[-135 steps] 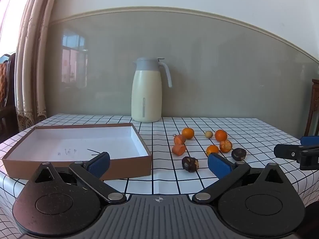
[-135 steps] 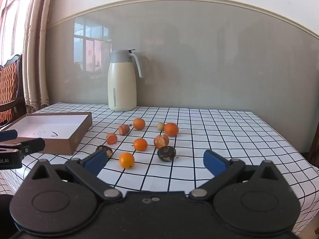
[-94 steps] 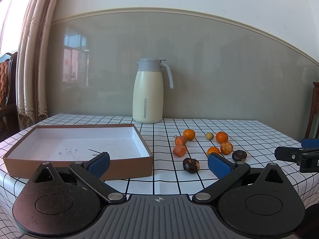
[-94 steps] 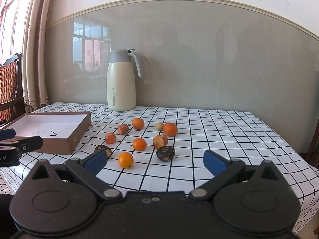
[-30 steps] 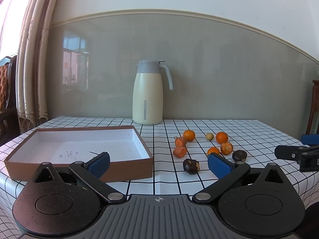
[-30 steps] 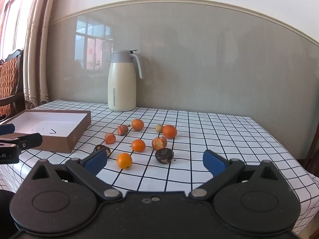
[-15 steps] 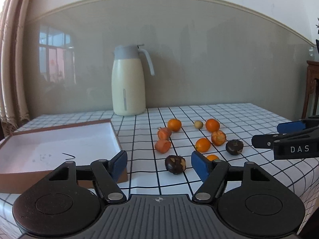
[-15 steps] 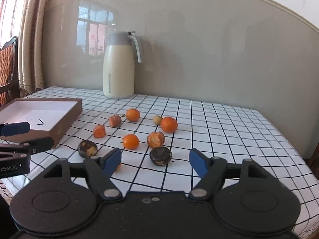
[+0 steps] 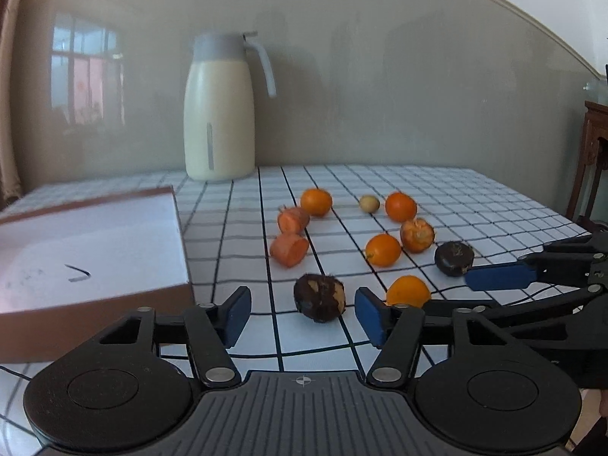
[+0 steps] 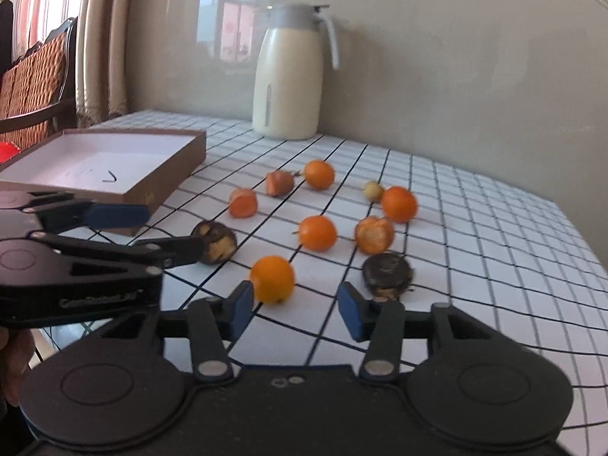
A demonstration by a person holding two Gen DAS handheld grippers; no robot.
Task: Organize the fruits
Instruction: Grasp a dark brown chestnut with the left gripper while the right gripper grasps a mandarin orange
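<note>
Left wrist view: the left gripper (image 9: 302,313) is seen low over a table covered by a white cloth with a black grid (image 9: 475,197), its blue-padded jaws spread apart and nothing held between them. A dark brown fruit with a pale patch (image 9: 320,297) is framed just beyond the gap between the fingers, resting on the cloth and touched by neither pad. A shallow brown cardboard box with a white inside (image 9: 87,243) is placed to the left, and no fruit is seen in the visible part of it. Fruits are scattered on the cloth to the right of the box: two carrot-coloured cut pieces (image 9: 290,249), several small oranges (image 9: 316,201), a partly peeled orange (image 9: 417,230), a small pale yellow fruit (image 9: 369,203) and a second dark fruit (image 9: 454,258). A cream jug with a grey lid (image 9: 219,110) is stood upright at the back near the wall. The right gripper (image 9: 471,292) is seen entering from the right edge. In the right wrist view, the right gripper (image 10: 294,309) is likewise shown with jaws parted and empty, an orange (image 10: 272,279) lying just past its left pad (image 10: 242,307) and the second dark fruit just past its right pad.
</note>
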